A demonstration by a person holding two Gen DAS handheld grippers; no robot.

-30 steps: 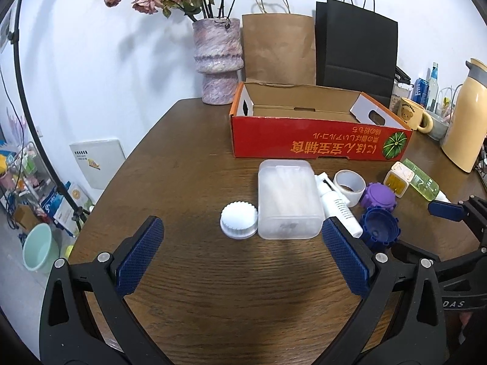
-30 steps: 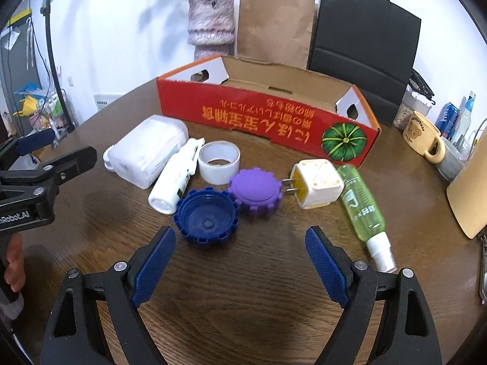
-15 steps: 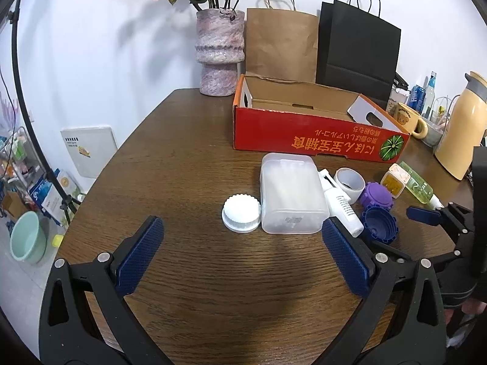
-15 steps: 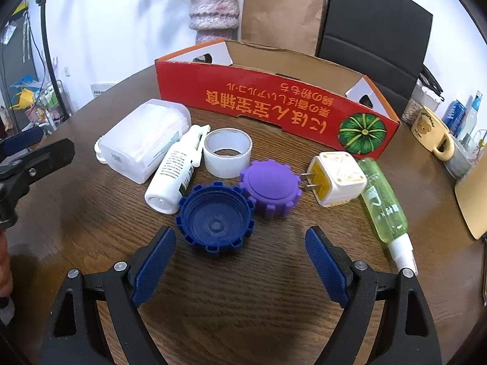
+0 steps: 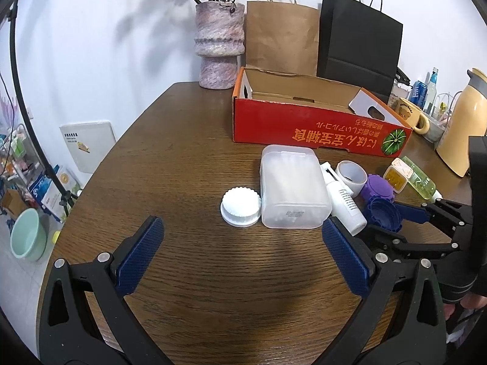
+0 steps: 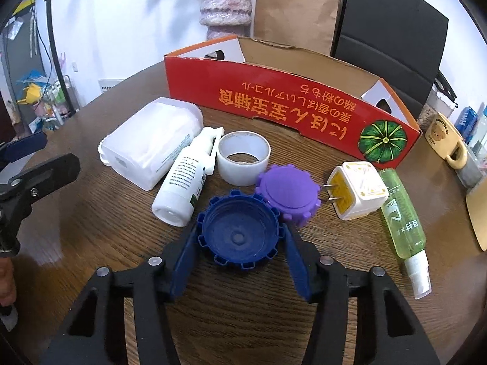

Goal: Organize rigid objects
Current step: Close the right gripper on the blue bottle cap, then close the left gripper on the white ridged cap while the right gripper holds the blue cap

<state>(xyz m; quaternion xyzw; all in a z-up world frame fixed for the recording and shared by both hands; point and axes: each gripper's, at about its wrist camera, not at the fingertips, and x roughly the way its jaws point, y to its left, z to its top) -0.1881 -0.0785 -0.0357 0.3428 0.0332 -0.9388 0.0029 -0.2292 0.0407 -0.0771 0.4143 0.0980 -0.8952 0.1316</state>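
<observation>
A dark blue ridged cap (image 6: 239, 234) lies open side up on the wooden table (image 6: 91, 213), and my right gripper (image 6: 239, 240) is shut on it, one pad on each side; the cap also shows in the left wrist view (image 5: 383, 214). Beside it lie a purple cap (image 6: 289, 191), a white spray bottle (image 6: 185, 179), a tape roll (image 6: 243, 161), a clear plastic box (image 6: 152, 143), a plug adapter (image 6: 359, 190) and a green spray bottle (image 6: 401, 216). My left gripper (image 5: 243, 261) is open and empty, short of a white cap (image 5: 241, 202).
An open red cardboard box (image 6: 274, 97) stands behind the objects. A vase (image 5: 219, 45), a brown bag (image 5: 280, 36) and a black bag (image 5: 359, 45) stand at the back. A bear mug (image 6: 447, 140) and a yellow kettle (image 5: 462, 127) are at the right.
My right gripper has moved forward and closed its pads on the dark blue cap. My left gripper has stayed open and drawn back slightly.
</observation>
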